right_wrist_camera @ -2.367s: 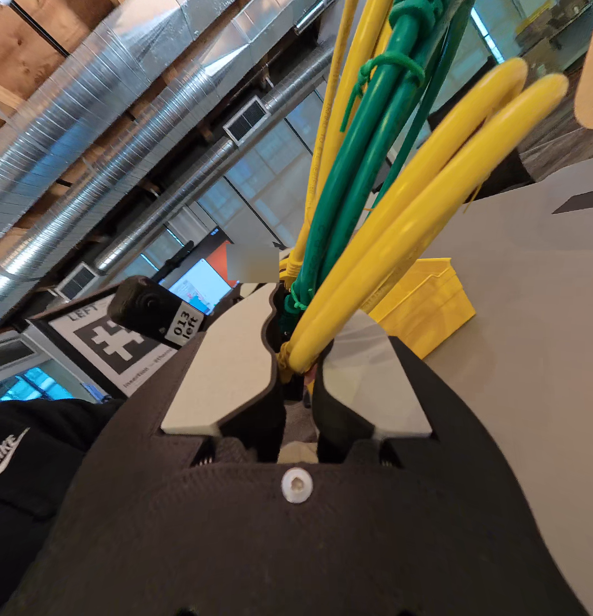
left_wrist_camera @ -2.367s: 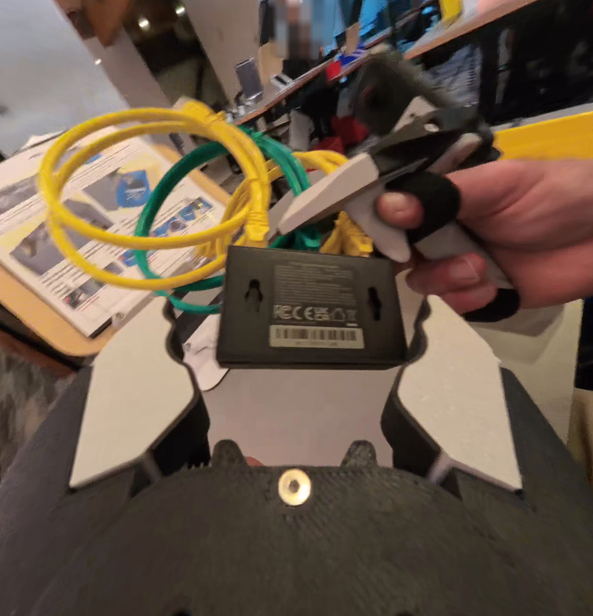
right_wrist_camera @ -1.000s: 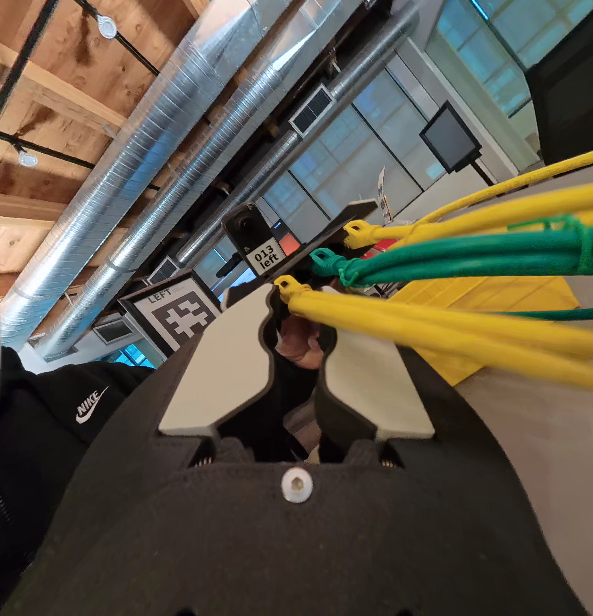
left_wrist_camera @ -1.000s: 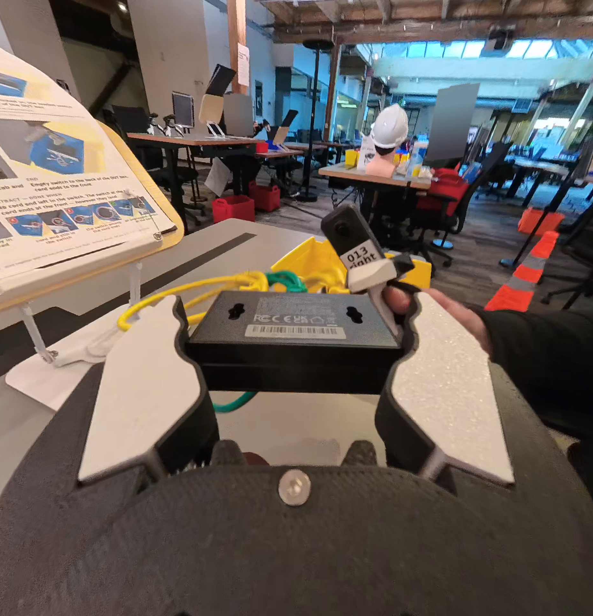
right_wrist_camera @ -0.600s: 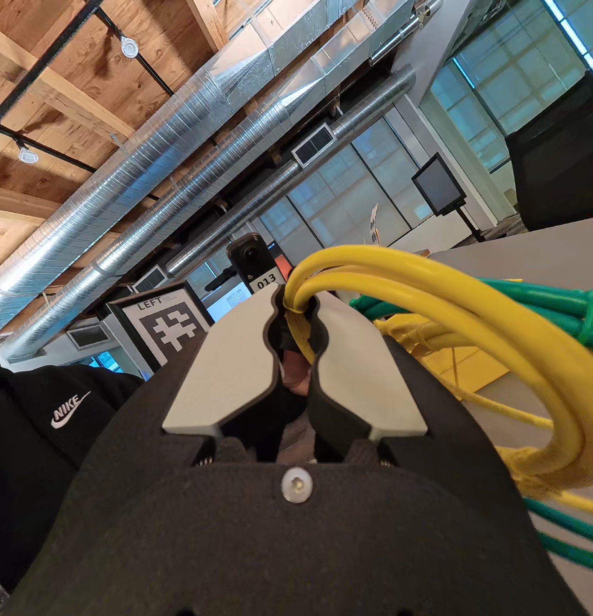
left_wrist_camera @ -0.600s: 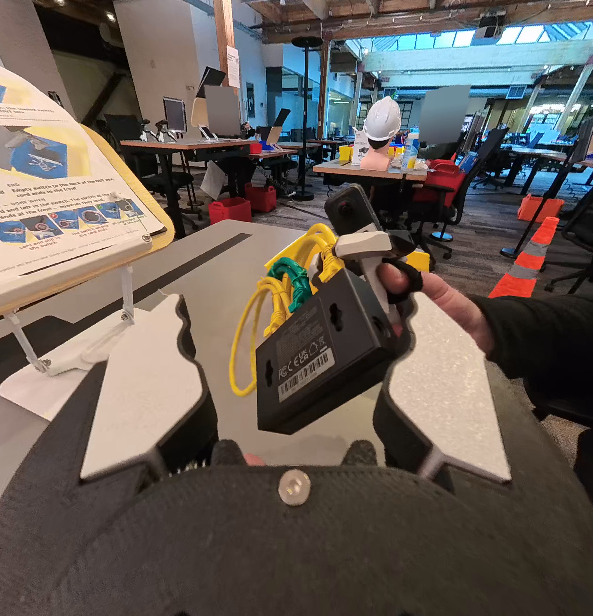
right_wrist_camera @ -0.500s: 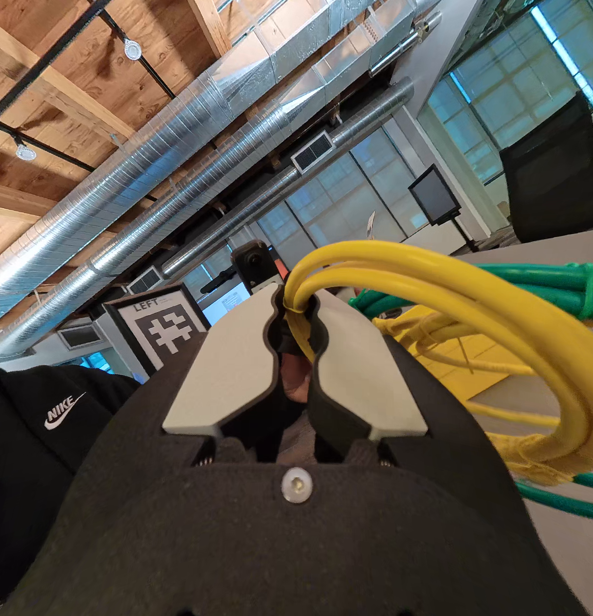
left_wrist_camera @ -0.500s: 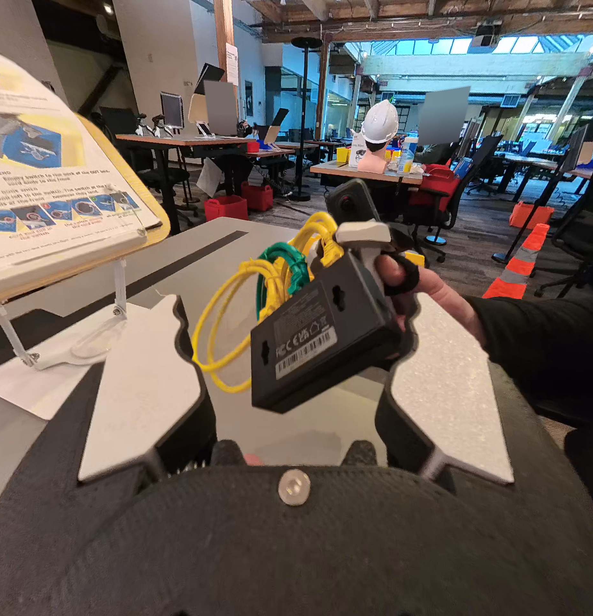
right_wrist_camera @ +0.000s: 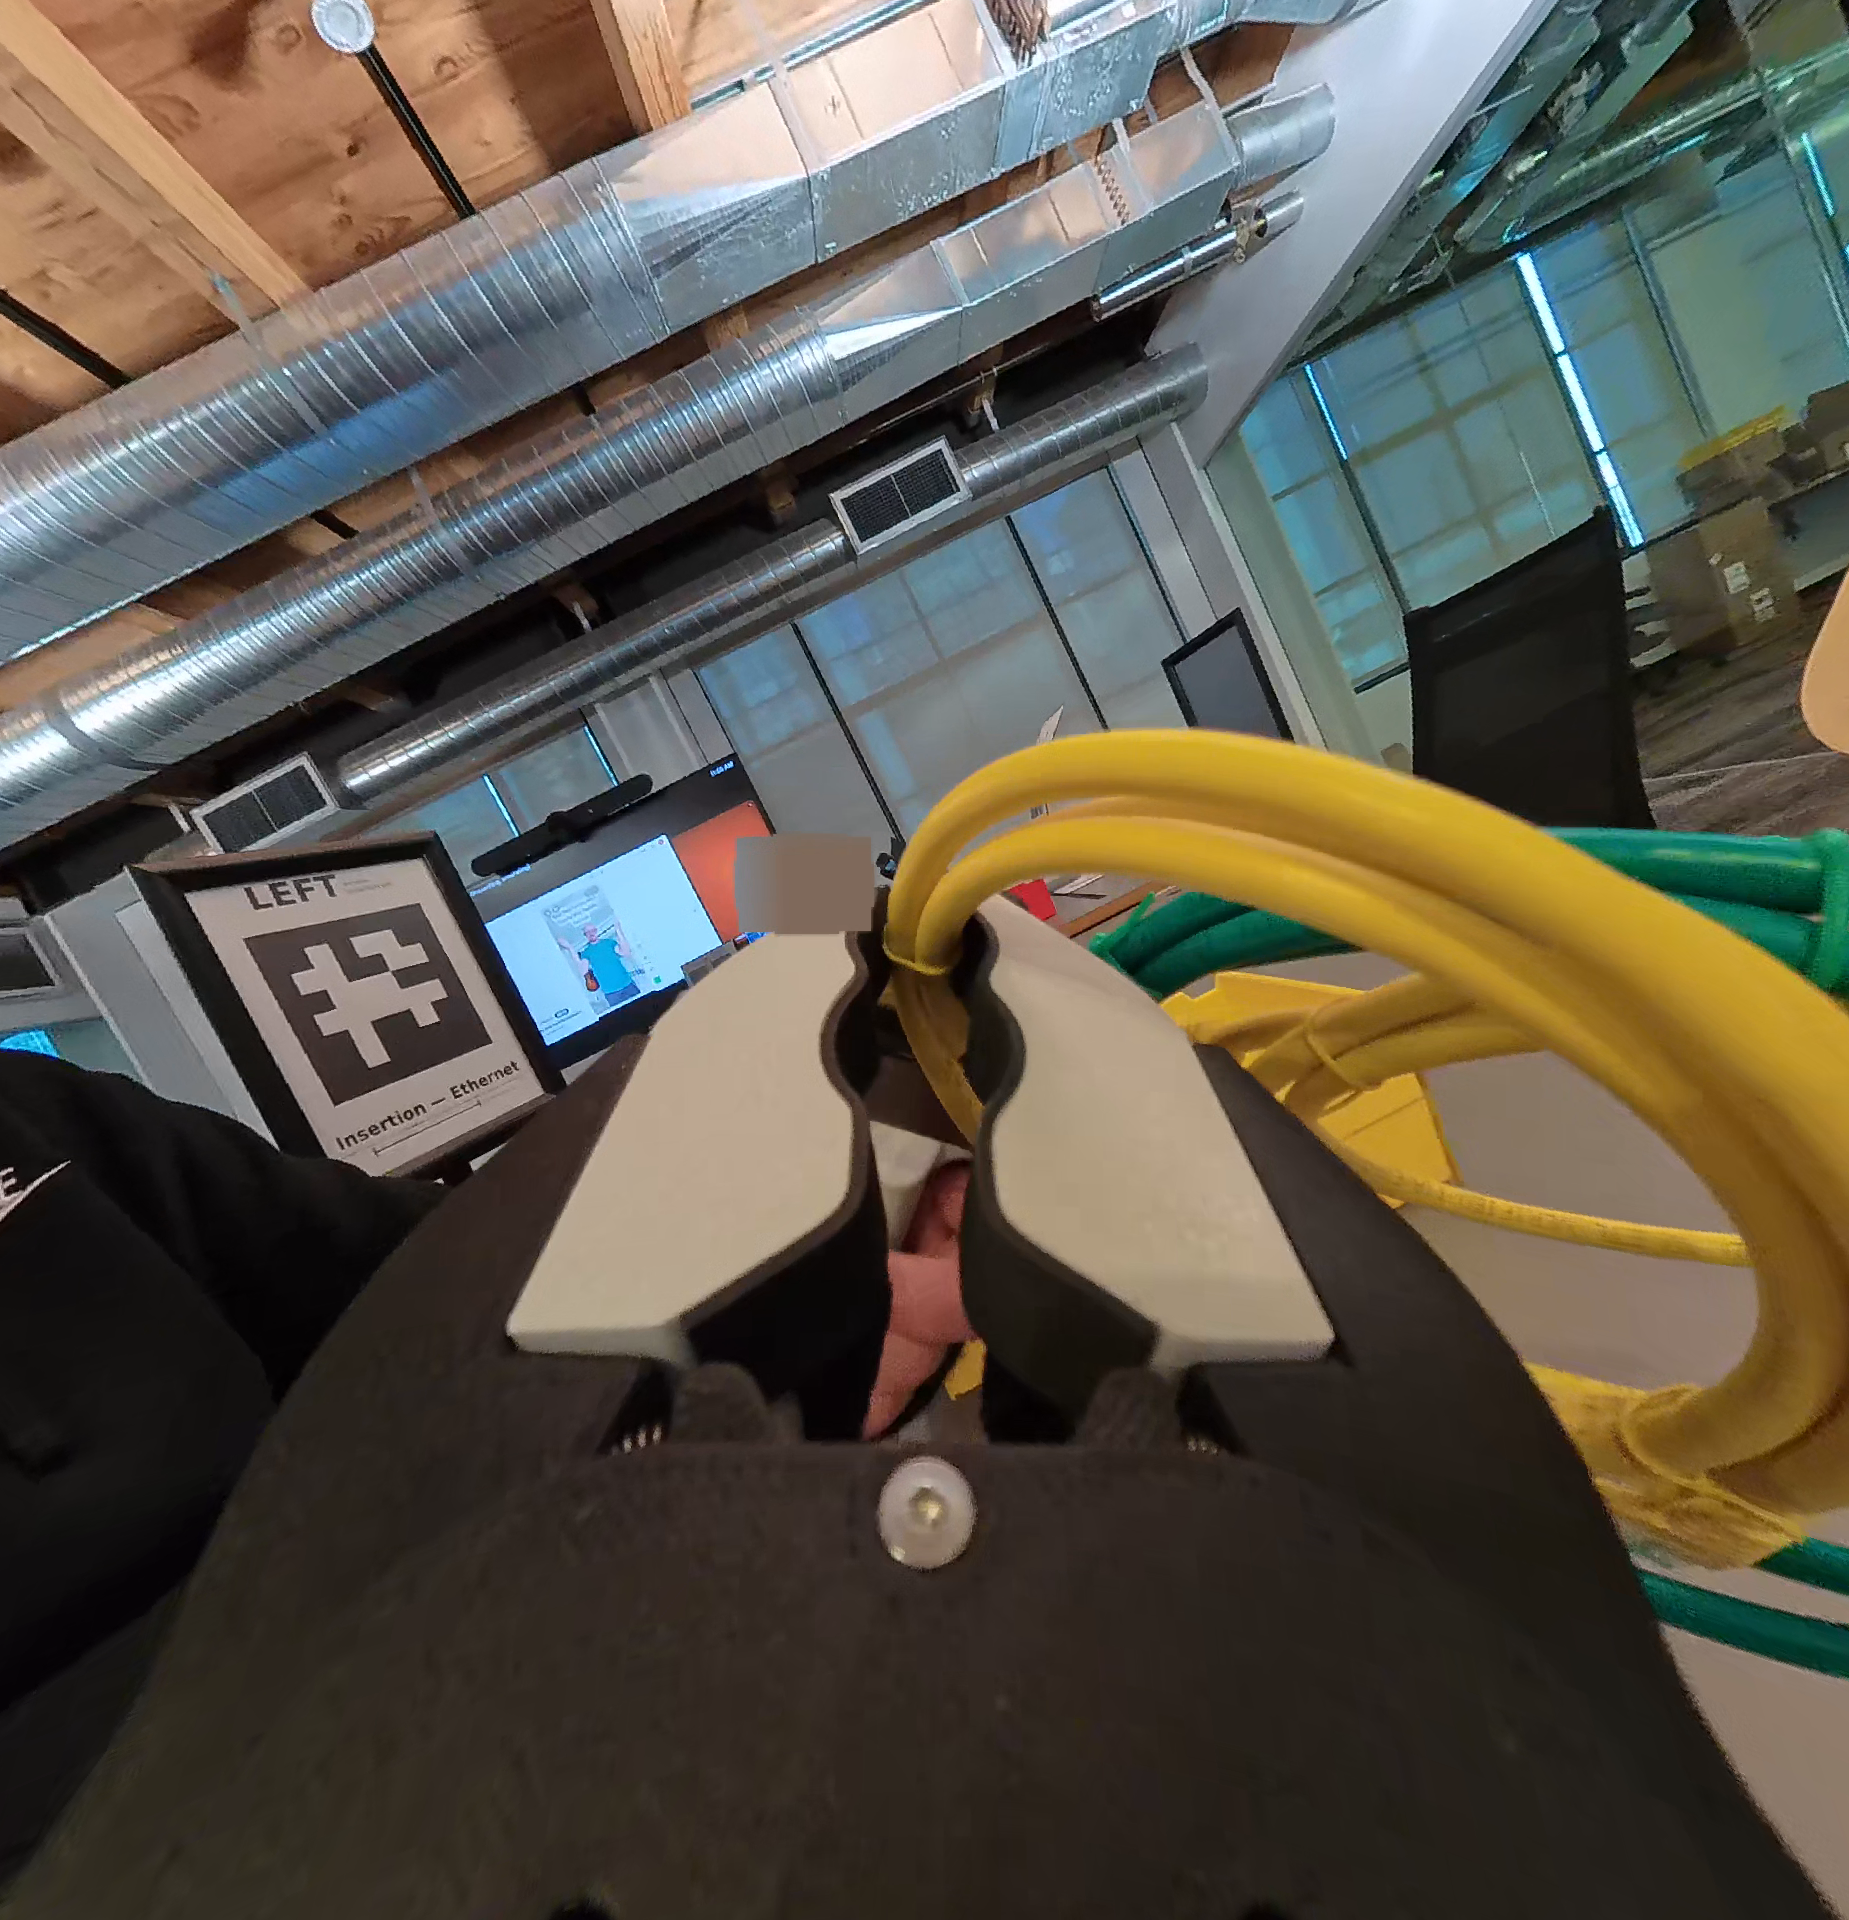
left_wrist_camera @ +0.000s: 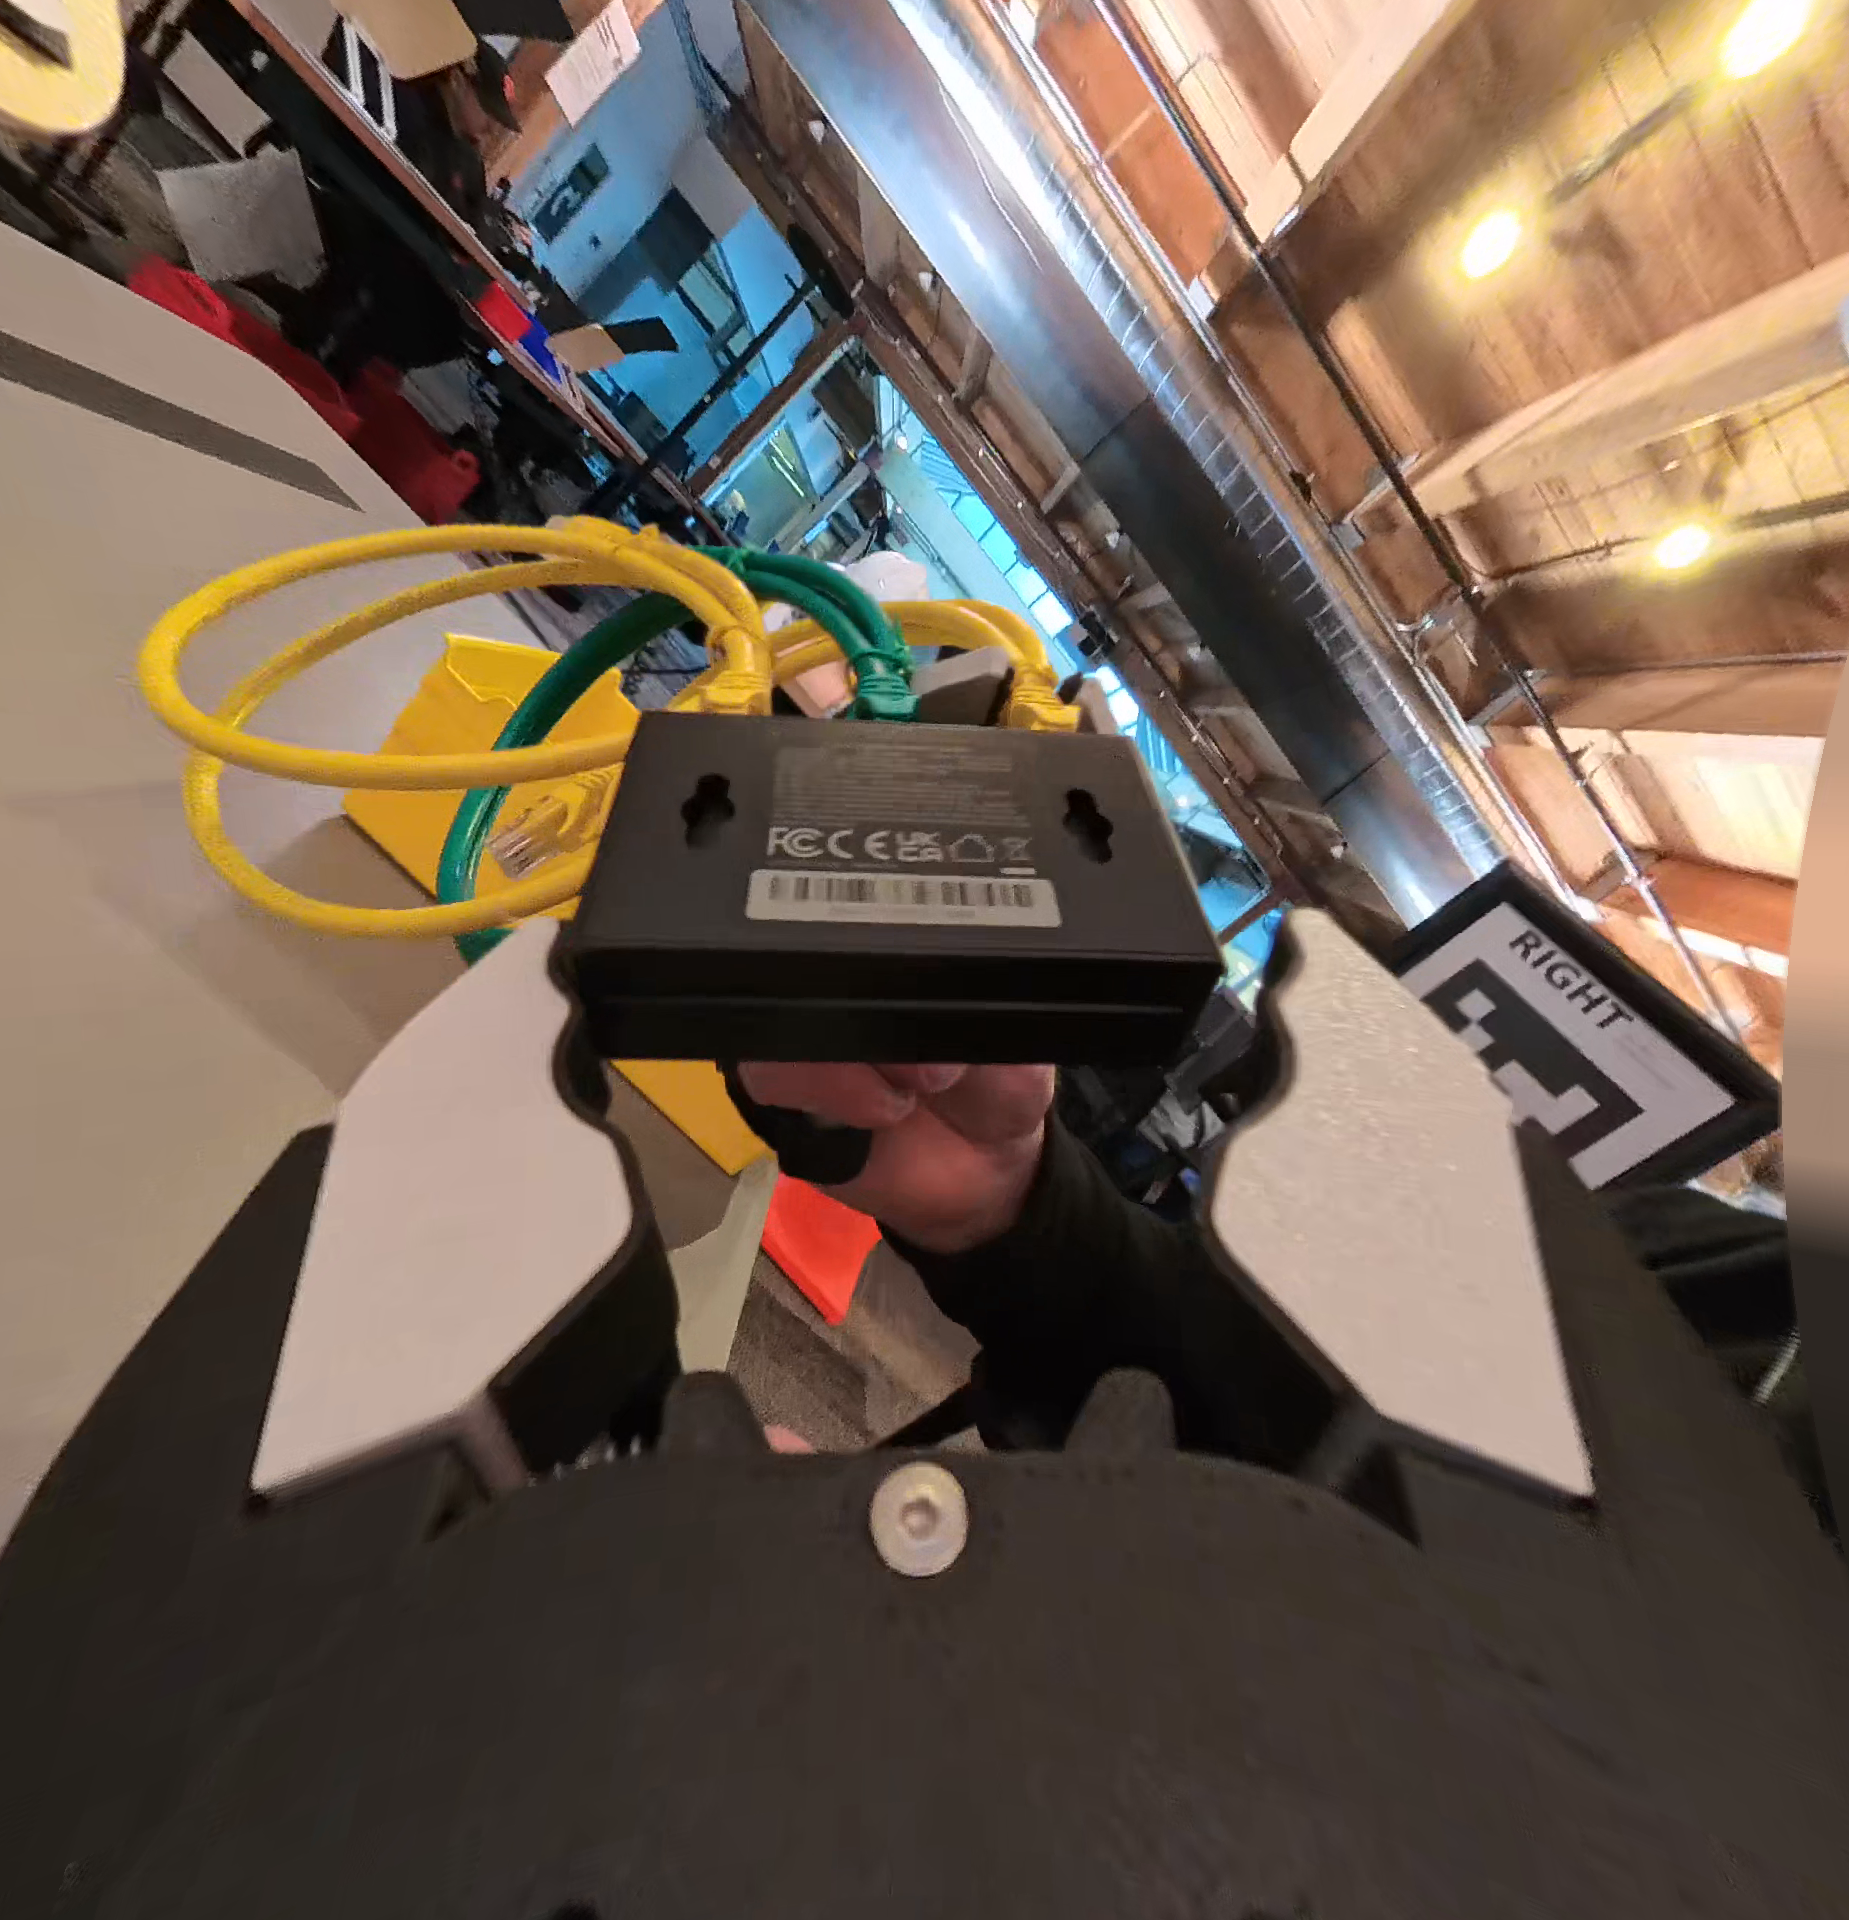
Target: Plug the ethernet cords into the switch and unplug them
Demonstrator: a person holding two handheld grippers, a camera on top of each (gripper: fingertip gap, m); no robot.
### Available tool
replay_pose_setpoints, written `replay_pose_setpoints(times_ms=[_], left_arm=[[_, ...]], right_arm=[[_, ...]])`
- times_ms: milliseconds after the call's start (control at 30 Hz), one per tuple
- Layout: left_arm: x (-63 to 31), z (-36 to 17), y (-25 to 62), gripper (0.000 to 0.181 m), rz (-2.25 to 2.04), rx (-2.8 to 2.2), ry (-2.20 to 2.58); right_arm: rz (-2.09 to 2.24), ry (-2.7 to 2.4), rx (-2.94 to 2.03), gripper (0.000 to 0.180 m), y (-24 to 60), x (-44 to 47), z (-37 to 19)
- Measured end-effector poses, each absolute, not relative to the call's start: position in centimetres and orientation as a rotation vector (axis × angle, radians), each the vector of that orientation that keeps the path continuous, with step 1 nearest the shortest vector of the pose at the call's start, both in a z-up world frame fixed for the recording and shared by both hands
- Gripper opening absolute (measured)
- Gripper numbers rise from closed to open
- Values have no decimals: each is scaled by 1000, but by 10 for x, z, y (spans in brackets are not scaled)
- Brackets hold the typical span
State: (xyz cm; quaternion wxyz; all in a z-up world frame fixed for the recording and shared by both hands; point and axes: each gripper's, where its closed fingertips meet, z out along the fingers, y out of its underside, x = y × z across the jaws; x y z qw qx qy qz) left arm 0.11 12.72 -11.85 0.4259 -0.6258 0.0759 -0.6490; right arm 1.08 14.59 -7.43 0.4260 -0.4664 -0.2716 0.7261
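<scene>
switch swings back level, cords in

tilted a moment ago, the black switch [left_wrist_camera: 889, 894] now sits level again, underside up, wedged between the widely spread fingers of the left hand-held gripper [left_wrist_camera: 915, 997]. three cords, yellow [left_wrist_camera: 738, 675], green [left_wrist_camera: 884, 686] and yellow, sit in its far ports. right hand-held gripper [right_wrist_camera: 920, 977] is pinched nearly closed on a yellow cord loop [right_wrist_camera: 1315, 852]. unplugging looks next. all held above the table [left_wrist_camera: 120, 935].

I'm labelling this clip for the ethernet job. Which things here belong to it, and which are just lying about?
Job: black switch; yellow cords; green cord; left gripper shut on the switch; right gripper shut on a yellow cord.
Lying about: yellow bin; marker sign; ceiling ducts.
</scene>
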Motion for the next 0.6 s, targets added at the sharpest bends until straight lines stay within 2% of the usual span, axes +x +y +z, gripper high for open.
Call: replay_pose_setpoints(times_ms=[33,400,500,600], left_arm=[[1,-120,128,110,-1648,-1554,170],[-14,-114,132,104,-1560,-1549,194],[-22,-115,137,104,-1553,-1557,176],[-28,-117,141,104,-1523,-1573,158]], right_arm=[[1815,-677,-1162,11,146,11,-74],[1848,-698,-1141,12,141,8,-73],[1850,-724,-1165,24,139,4,-77],[1851,-766,-1226,28,138,1,-84]])
